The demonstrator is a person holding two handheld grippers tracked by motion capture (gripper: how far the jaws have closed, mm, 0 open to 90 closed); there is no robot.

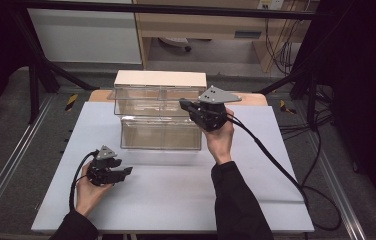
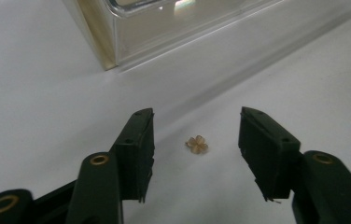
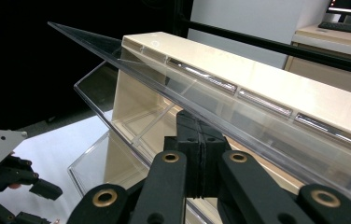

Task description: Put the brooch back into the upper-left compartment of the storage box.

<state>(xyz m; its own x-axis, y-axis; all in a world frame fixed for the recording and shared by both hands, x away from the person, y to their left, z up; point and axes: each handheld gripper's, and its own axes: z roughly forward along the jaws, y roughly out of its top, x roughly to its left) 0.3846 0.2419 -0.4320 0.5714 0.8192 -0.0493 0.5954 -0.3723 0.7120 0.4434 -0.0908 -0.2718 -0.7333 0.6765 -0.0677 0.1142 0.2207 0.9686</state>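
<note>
A two-tier clear plastic organizer [image 1: 158, 125] with a cream top stands at the back middle of the white table [image 1: 176, 195]. My right gripper [image 1: 182, 103] reaches its upper tier from the right, held level. In the right gripper view its jaws [image 3: 196, 116] are pressed together at the edge of the raised clear lid [image 3: 155, 74]. My left gripper [image 1: 125, 172] lies low at the front left, pointing right. A tiny tan clover-shaped piece [image 2: 197, 144] rests on the table between the jaws of the left gripper [image 2: 197, 116], which stand apart and touch nothing.
The organizer's lower corner [image 2: 113, 51] is just beyond the left gripper. A black cable [image 1: 276, 160] trails from the right gripper across the table's right side. Black frame bars [image 1: 41, 65] cross behind the table.
</note>
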